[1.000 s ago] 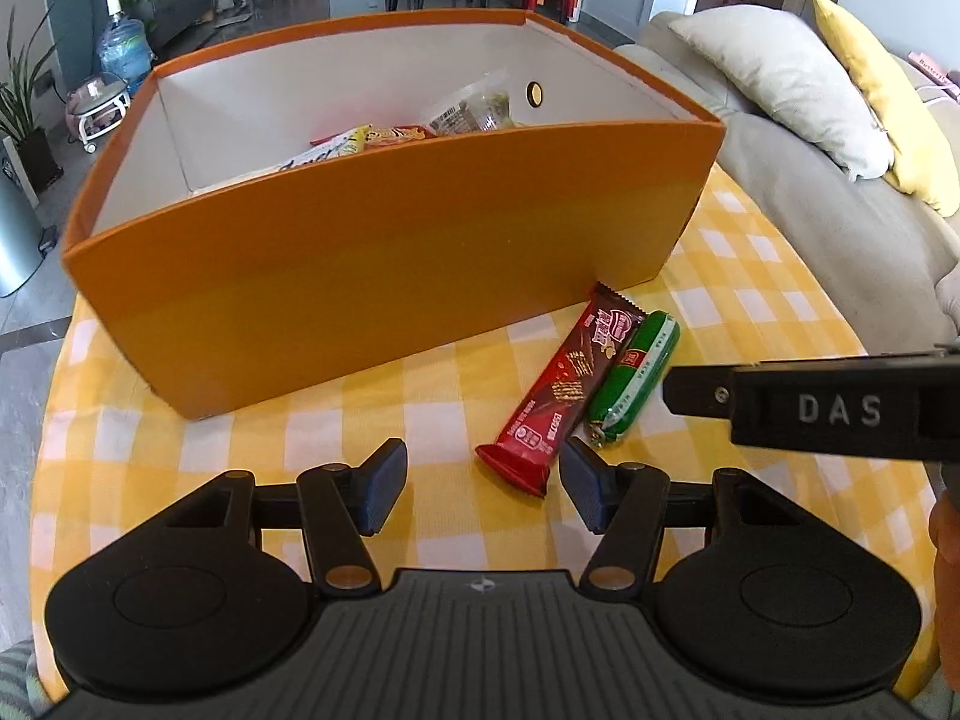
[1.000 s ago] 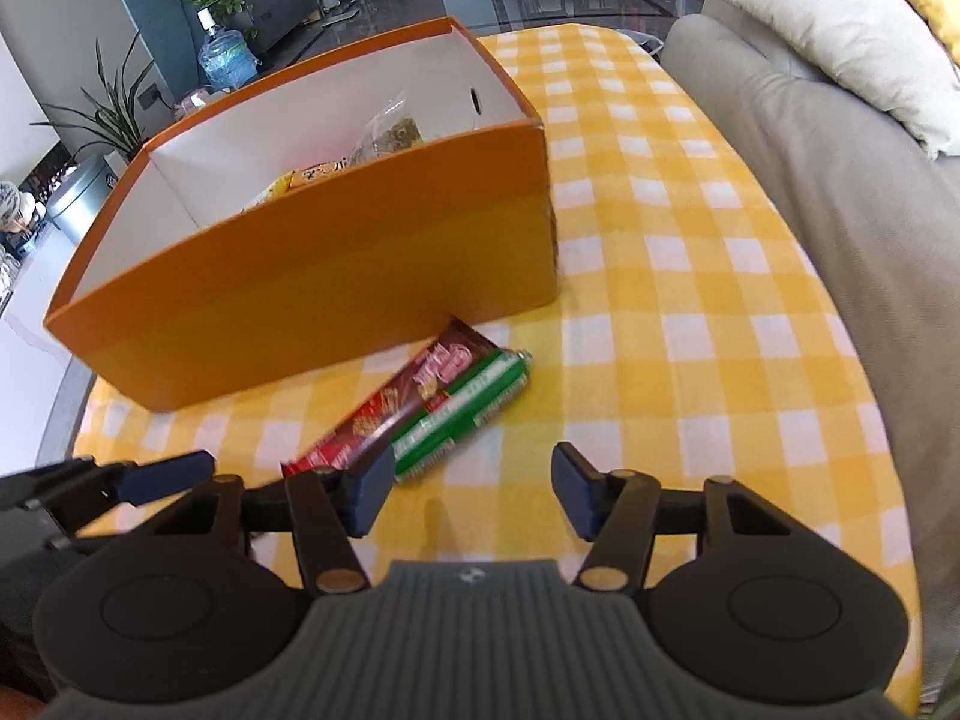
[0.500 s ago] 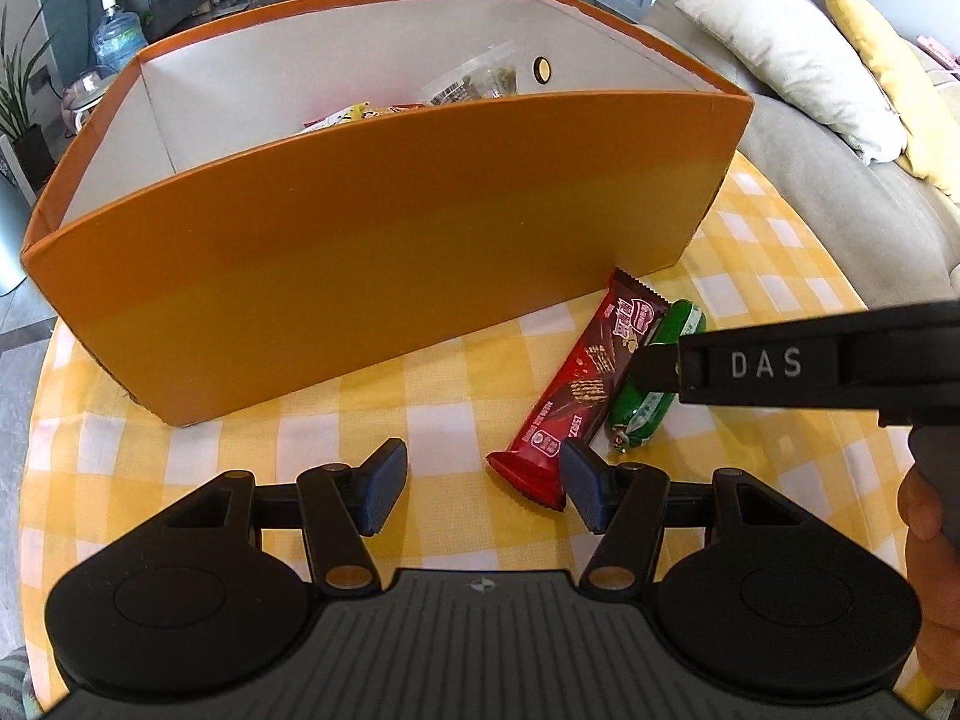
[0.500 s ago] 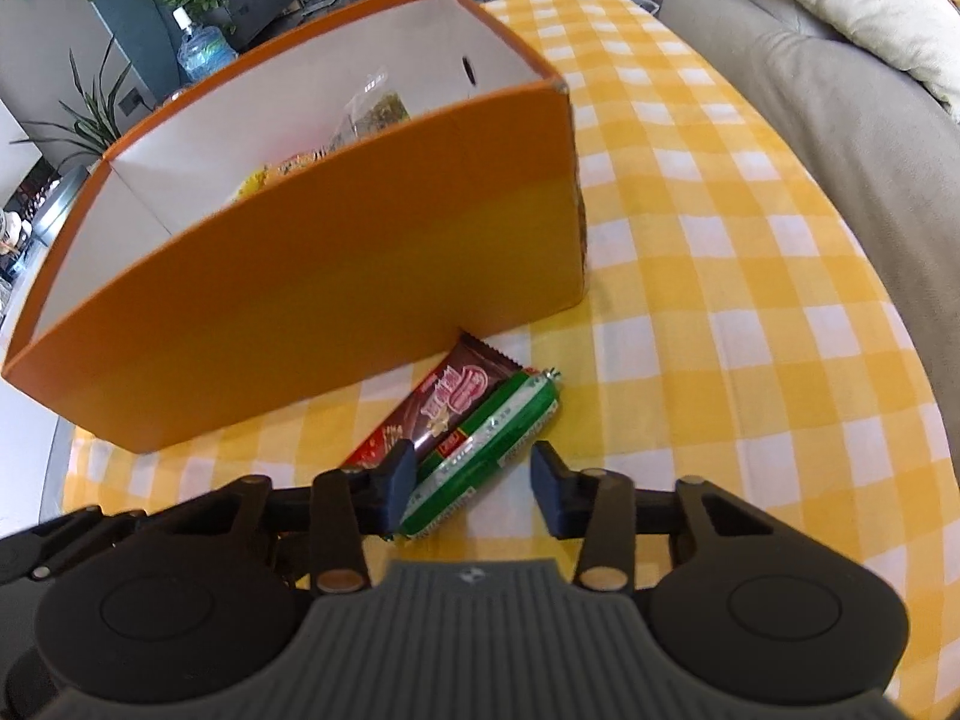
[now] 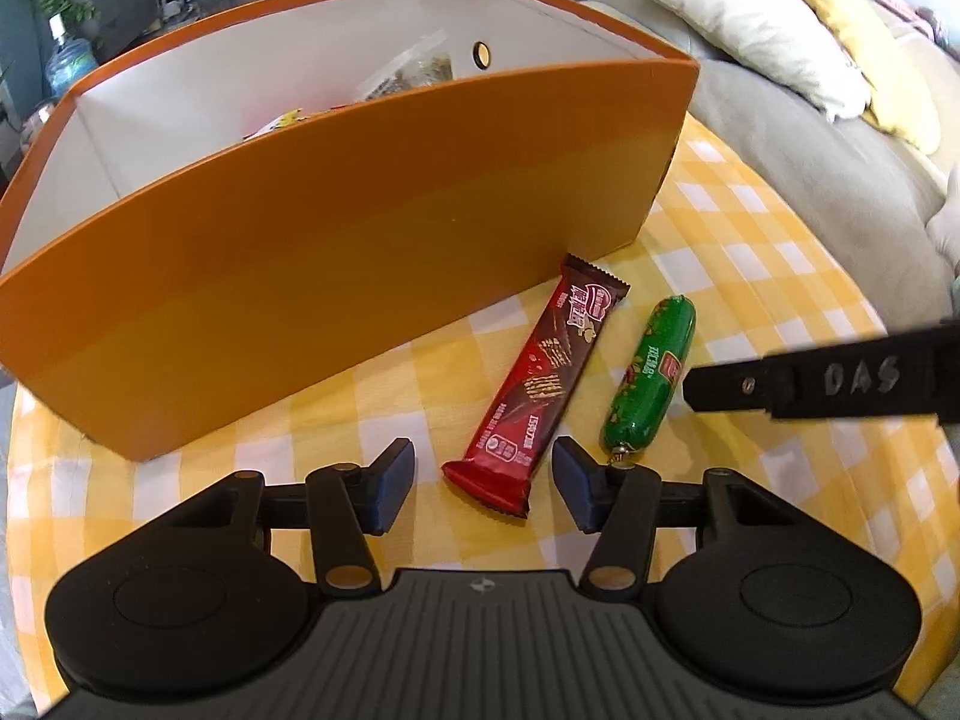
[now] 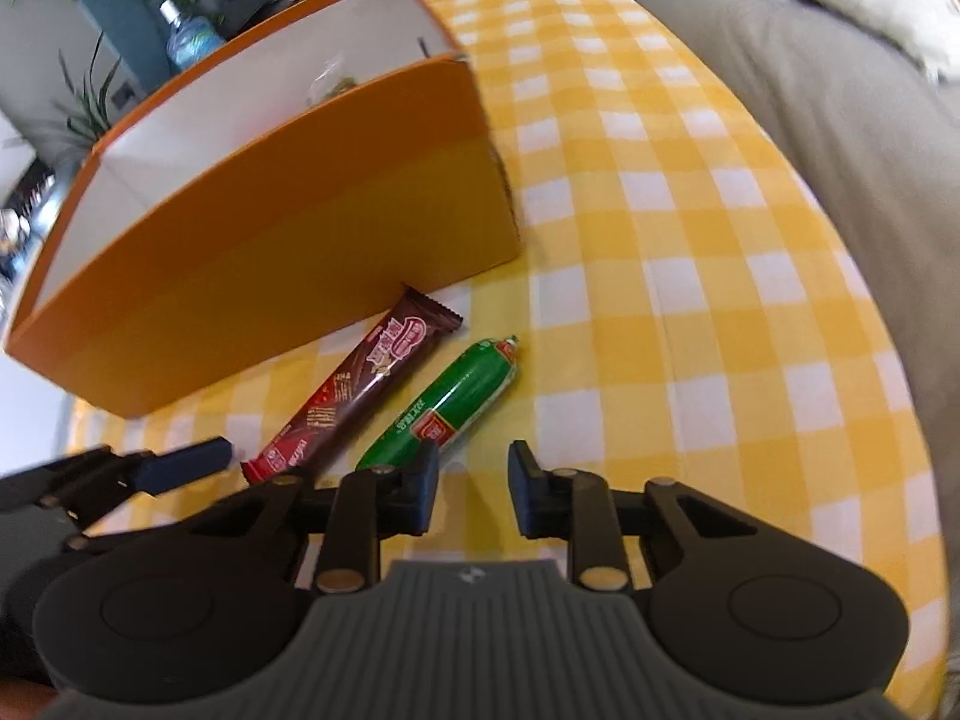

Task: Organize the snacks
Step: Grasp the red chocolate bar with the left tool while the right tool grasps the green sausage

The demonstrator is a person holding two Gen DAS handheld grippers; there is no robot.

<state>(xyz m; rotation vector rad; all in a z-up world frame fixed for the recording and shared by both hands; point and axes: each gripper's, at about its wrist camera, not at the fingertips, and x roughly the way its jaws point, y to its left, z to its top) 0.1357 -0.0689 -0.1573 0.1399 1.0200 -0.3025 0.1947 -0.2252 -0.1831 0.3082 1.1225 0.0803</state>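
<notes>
A red-brown wafer bar and a green sausage snack lie side by side, a small gap between them, on the yellow checked tablecloth in front of the orange box. The box holds several snack packets. My left gripper is open, its jaws either side of the bar's near end. My right gripper is open and empty; its left finger is at the sausage's near end. A right gripper finger shows beside the sausage in the left wrist view.
A grey sofa with a cream cushion and a yellow cushion runs along the table's right side. A water bottle and plants stand on the floor beyond the box.
The sausage now lies apart from the bar, shifted right. My right gripper has pulled back to the right and its jaws have narrowed. My left gripper has closed in on the bar's near end.
</notes>
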